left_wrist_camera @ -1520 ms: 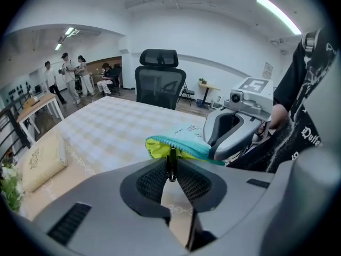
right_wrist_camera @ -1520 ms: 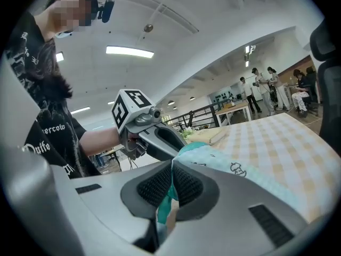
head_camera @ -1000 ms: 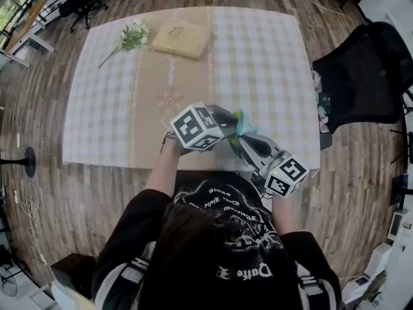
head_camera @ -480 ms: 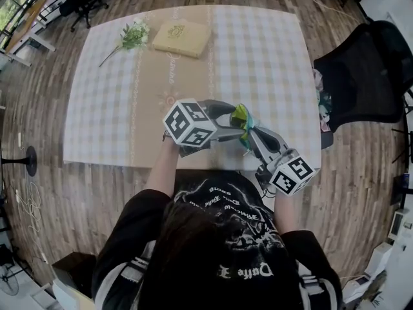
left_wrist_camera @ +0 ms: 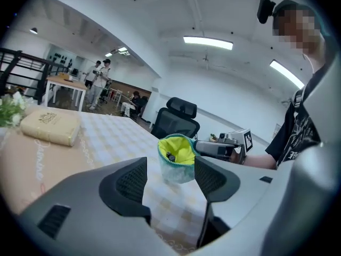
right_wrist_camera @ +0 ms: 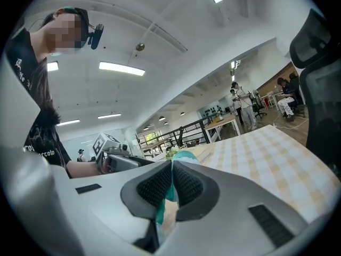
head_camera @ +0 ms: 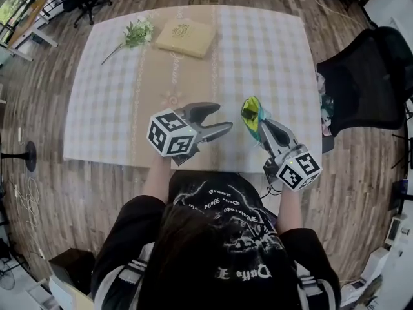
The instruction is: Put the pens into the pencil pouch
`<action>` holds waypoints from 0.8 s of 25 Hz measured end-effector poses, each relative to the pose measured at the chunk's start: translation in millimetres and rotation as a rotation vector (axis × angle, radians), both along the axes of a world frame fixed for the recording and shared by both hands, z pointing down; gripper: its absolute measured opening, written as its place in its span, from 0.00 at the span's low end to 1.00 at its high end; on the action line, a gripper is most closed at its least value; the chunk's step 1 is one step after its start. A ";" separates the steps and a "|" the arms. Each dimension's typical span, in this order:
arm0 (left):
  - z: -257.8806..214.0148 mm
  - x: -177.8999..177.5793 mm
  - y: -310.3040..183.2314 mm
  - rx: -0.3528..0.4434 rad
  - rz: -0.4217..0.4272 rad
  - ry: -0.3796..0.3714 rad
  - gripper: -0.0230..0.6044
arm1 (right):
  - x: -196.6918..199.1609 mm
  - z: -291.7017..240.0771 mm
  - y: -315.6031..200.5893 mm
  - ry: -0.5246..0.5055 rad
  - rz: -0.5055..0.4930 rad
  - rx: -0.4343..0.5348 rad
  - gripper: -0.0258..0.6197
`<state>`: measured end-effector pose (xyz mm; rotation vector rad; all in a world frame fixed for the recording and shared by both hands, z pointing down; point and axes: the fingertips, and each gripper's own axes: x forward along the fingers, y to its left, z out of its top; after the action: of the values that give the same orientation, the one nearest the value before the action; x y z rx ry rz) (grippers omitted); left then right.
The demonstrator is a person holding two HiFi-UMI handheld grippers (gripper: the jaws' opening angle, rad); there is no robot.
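Note:
A teal pencil pouch [head_camera: 253, 112] with a yellow lining hangs above the table's near edge, its mouth open. My right gripper [head_camera: 262, 125] is shut on the pouch's rim, with teal fabric pinched between the pads [right_wrist_camera: 160, 188]. In the left gripper view the pouch [left_wrist_camera: 176, 164] stands just past my jaws, and dark pen ends [left_wrist_camera: 170, 156] show inside it. My left gripper [head_camera: 222, 117] is to the left of the pouch and apart from it. Its jaws are opening and nothing is between them.
The table [head_camera: 258, 50] has a checked cloth. A beige book [head_camera: 182, 36] and a sprig of flowers [head_camera: 134, 34] lie at its far side. A black office chair [head_camera: 361, 76] stands to the right of the table. The person's body is at the near edge.
My left gripper has let go, opened wide and drawn away to the left of the pouch. The right gripper has carried the pouch a little to the right.

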<state>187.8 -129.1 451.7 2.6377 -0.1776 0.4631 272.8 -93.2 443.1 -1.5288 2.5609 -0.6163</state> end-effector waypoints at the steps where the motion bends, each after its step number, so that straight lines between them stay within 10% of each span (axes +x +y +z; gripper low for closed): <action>1: 4.5 -7.1 -2.1 0.001 -0.040 0.002 0.52 | 4.5 2.6 -1.7 0.014 0.006 0.001 0.07; 20: -0.2 -138.6 -61.1 0.129 -0.632 0.024 0.07 | 37.0 47.6 -61.5 0.017 0.121 -0.092 0.07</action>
<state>49.1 -190.1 451.4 2.5172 -1.0194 0.2047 309.8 -154.7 490.7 -1.7094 2.4613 -0.7184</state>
